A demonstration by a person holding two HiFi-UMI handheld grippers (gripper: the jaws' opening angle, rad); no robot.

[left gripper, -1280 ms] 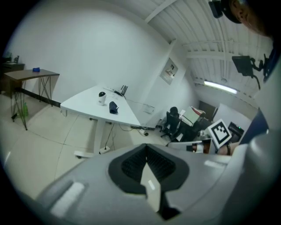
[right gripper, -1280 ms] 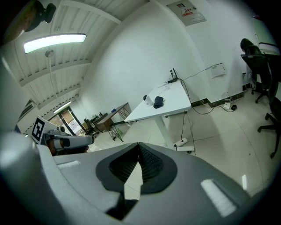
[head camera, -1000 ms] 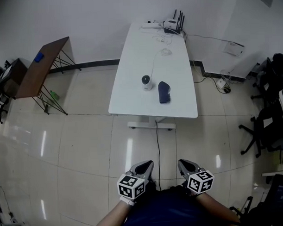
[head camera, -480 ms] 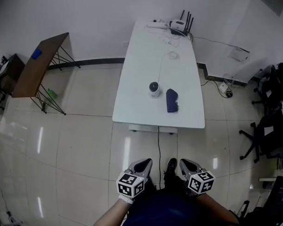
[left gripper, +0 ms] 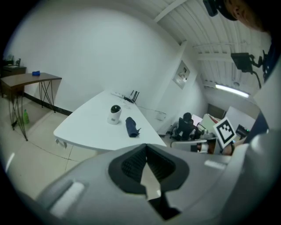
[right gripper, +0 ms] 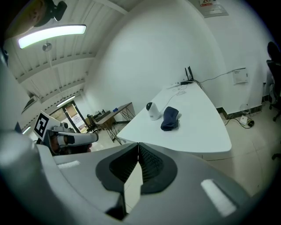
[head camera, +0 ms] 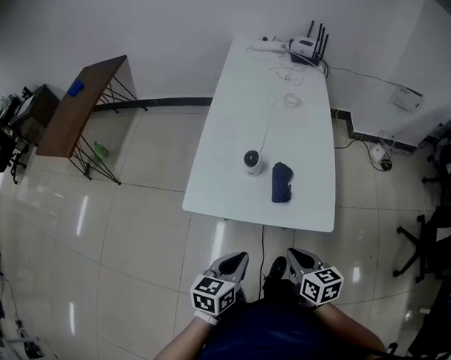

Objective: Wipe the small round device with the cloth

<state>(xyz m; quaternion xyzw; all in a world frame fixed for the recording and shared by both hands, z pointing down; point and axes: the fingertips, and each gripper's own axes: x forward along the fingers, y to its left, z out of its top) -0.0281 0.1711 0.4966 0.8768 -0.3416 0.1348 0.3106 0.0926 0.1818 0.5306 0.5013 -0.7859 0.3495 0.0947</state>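
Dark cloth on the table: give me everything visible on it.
The cloth is dark navy, soft-looking fabric, bunched into a long narrow heap rather than spread flat. It lies on the white table, toward the near end, with its long side running along the table's length. It sits just right of the small round device, with a small gap between them. Only the tabletop touches it.

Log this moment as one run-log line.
phase: wipe not started | left gripper: shut, empty | right gripper: shut, empty | cloth: on table beside small round device, untouched
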